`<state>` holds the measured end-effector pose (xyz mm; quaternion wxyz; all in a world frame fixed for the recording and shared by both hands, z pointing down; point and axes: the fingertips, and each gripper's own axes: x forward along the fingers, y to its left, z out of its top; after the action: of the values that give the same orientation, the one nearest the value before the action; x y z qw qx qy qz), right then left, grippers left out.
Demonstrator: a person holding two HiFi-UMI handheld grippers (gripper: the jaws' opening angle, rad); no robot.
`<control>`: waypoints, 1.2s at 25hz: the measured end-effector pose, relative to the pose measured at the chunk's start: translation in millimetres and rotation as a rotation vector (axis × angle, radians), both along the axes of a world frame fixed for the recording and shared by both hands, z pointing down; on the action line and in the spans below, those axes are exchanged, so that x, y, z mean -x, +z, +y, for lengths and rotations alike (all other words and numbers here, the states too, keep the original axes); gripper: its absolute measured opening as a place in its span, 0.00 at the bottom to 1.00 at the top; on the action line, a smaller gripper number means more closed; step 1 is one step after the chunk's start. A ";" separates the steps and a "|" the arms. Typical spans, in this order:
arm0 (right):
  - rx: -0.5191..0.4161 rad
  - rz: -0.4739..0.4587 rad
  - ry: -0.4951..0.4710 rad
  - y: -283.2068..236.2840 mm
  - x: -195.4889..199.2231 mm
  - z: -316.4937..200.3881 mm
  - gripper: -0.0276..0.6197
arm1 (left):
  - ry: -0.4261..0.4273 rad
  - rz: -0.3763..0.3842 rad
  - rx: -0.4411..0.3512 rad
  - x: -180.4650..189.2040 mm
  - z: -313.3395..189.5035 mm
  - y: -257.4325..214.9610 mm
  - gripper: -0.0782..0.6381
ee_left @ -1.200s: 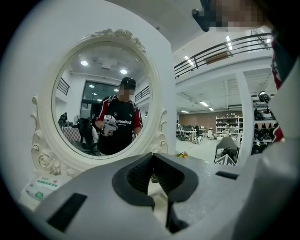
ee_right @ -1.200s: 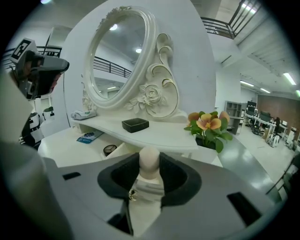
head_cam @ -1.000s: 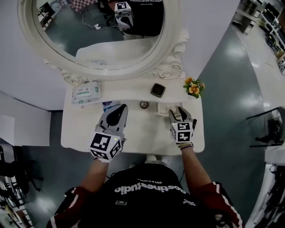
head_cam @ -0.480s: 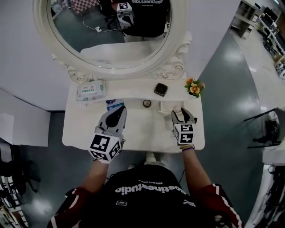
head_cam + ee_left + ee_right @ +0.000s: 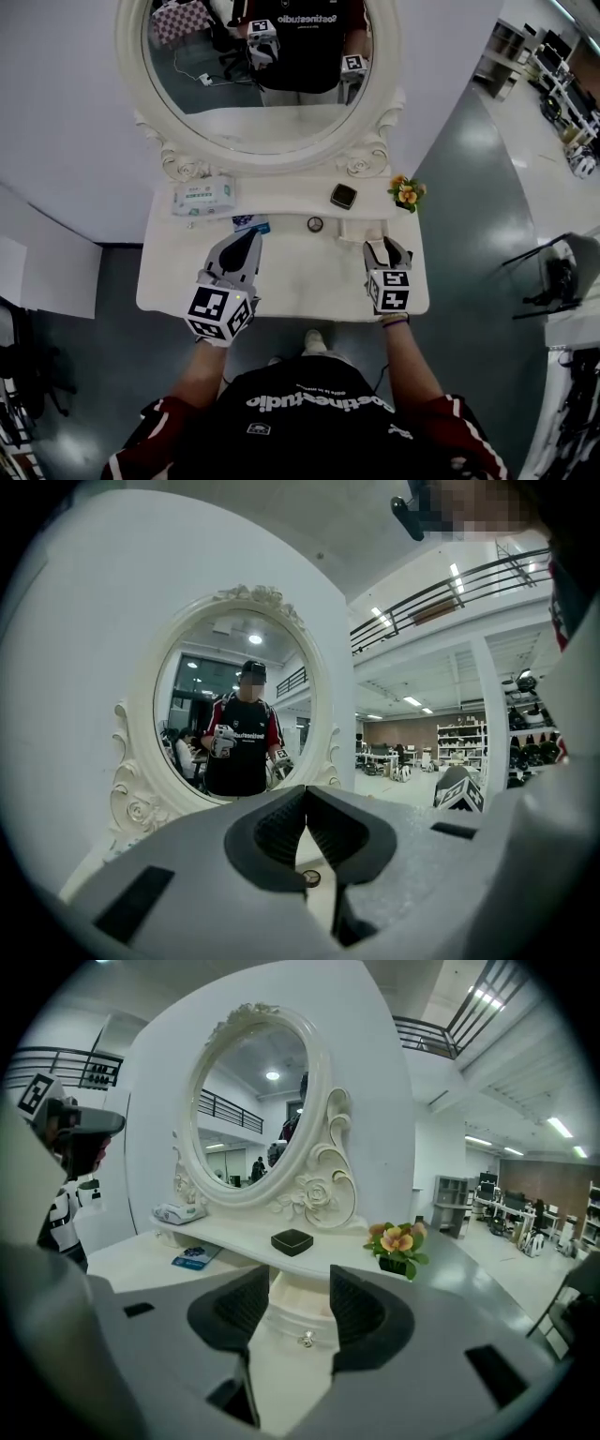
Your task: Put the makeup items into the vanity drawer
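The right gripper (image 5: 386, 247) has drawn back a little from the small white drawer with a crystal knob (image 5: 302, 1324). A second ago its tips sat right at the drawer front. Now they hover just short of it, set moderately apart, with the knob in line between them but untouched. The head view has also tilted up over that second, so part of this shift may be only apparent.

The drawer looks pulled out from under the shelf, though I cannot be sure how far.

The left gripper (image 5: 251, 235) has barely moved. It rests low over the white vanity top (image 5: 300, 277), its tips pressed together on nothing.

The makeup has not shifted. The black square compact (image 5: 343, 196) sits on the shelf, the small round tin (image 5: 315, 224) just below it, and the flat blue packet (image 5: 250, 223) ahead of the left gripper. None of them is in the drawer yet.

With the drawer apparently ready, the next step is likely the first pickup.
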<state>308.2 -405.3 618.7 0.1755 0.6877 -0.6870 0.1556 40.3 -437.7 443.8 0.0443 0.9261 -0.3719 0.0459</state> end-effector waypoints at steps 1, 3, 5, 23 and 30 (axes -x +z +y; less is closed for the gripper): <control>-0.007 0.004 0.003 -4.4 3.4 2.4 0.37 | -0.002 0.004 -0.005 5.6 1.5 -2.1 0.12; -0.020 0.011 0.009 -13.4 10.4 7.0 0.37 | -0.005 0.011 -0.015 16.7 5.0 -6.1 0.12; -0.030 0.015 0.014 -21.4 19.6 12.1 0.36 | -0.003 0.013 -0.022 27.8 9.9 -8.7 0.12; -0.221 -0.003 -0.017 -134.4 140.5 69.1 0.36 | 0.011 0.057 -0.074 112.7 39.2 -27.0 0.12; -0.363 -0.049 -0.024 -191.5 178.5 86.2 0.31 | -0.009 0.066 -0.115 145.2 52.5 -47.4 0.12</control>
<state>129.7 -319.1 427.3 0.0335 0.6960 -0.7160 0.0434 -104.9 -385.3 396.4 0.0033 0.9263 -0.3766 -0.0064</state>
